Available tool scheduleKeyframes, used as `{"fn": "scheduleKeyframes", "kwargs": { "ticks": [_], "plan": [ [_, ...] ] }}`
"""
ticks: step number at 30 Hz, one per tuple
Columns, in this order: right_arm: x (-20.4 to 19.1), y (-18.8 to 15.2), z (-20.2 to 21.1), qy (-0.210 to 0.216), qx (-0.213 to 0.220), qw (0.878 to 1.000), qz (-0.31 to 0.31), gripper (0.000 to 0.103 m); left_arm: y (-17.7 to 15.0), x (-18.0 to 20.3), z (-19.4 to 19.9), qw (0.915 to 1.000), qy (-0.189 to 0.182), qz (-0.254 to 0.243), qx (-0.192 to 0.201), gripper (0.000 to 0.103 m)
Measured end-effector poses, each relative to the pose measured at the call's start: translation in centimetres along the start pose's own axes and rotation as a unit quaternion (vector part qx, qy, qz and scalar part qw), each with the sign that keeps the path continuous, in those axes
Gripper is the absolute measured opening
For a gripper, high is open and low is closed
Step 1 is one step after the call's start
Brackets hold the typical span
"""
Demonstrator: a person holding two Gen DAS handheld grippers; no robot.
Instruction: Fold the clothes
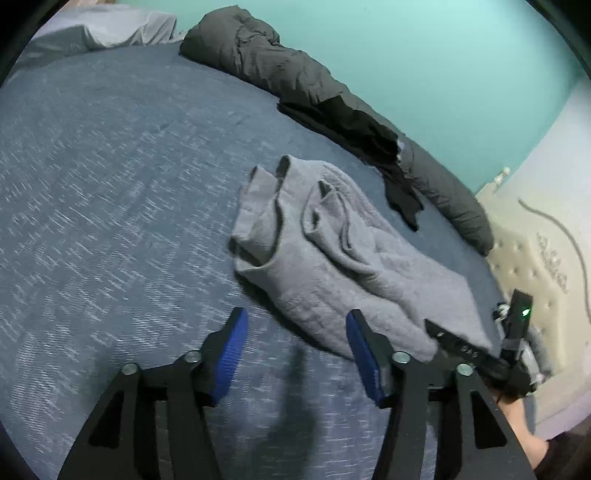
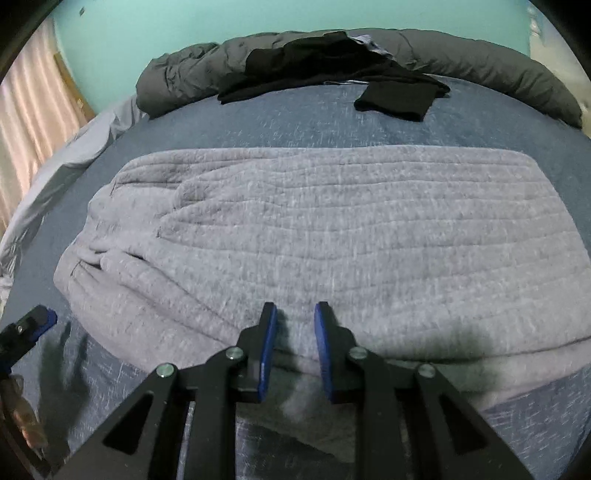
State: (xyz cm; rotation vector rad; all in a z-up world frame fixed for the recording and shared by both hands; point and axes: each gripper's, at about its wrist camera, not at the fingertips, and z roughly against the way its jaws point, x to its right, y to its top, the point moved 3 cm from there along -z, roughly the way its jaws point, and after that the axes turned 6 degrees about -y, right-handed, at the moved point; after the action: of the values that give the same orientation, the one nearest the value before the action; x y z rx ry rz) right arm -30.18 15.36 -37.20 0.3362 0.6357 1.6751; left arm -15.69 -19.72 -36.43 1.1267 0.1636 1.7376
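Teal wall (image 2: 184, 22), dark duvet (image 2: 498, 62), black clothes (image 2: 332, 70).

Bedroom in a home. Wide bed under blue-grey sheet (image 1: 110, 192); dark grey duvet (image 1: 258, 62) bunched along turquoise wall (image 1: 424, 55). Cream tufted headboard (image 1: 524, 266) at one end, pillow in pale case (image 1: 110, 26) at the other. Pinkish curtain (image 2: 26, 110) at the side. Black clothes (image 2: 332, 62) heaped against duvet.

Grey garment (image 2: 332, 229), heathered blue bedsheet (image 2: 369, 125)
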Motion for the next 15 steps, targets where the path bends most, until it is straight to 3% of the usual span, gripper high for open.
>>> {"fn": "scheduleKeyframes", "kwargs": {
  "ticks": [5, 9, 15],
  "plan": [
    [0.9, 1.1, 1.8, 0.028, 0.019, 0.999, -0.027, 0.020, 0.9, -0.1, -1.4, 0.9987, -0.022, 0.046, 0.010, 0.079],
    [3.0, 1.0, 4.9, 0.032, 0.048, 0.997, -0.052, 0.020, 1.6, -0.1, -3.1, 0.9971, -0.018, 0.073, 0.011, 0.082],
    [8.7, -1.6, 7.4, 0.014, 0.039, 0.994, -0.097, 0.025, 2.6, -0.3, -5.4, 0.9946, -0.007, 0.102, 0.017, 0.084]
  ]
}}
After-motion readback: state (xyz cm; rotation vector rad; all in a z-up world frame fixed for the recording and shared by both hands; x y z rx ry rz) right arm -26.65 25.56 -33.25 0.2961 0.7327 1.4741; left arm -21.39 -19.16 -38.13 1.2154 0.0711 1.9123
